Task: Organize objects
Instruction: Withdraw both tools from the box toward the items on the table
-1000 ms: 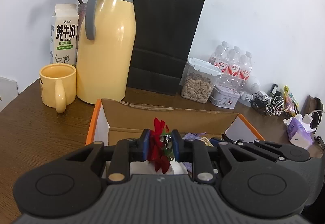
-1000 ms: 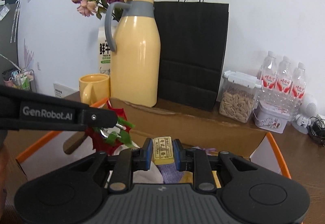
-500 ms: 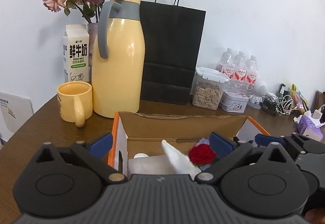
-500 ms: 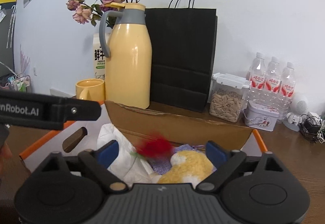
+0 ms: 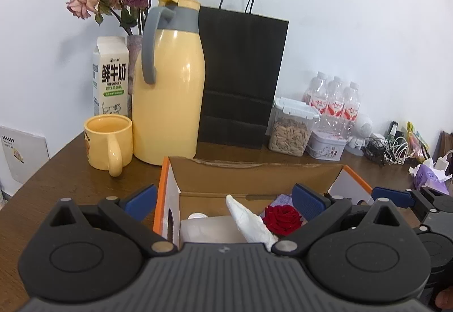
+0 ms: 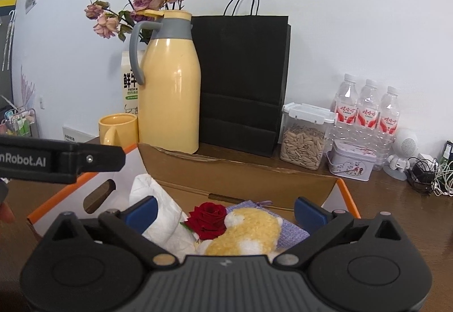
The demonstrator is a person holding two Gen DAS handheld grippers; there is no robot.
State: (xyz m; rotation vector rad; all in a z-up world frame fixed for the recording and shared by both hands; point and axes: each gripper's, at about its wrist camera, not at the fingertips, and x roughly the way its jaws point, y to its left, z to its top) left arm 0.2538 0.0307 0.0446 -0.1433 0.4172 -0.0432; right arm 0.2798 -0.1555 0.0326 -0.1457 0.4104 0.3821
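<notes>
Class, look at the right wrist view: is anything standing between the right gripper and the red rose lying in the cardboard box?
Nothing visible does. The right gripper, whose jaws have just been opening, is wide open and empty above the cardboard box. The red rose lies exposed on top, between white tissue and a yellow plush toy.

— What can we read here?
— At ten o'clock, our milk carton says "鲜牛奶" and "FRESH MILK". At nine o'clock in the right view, the left gripper's arm shows "nRobot.AI".
</notes>
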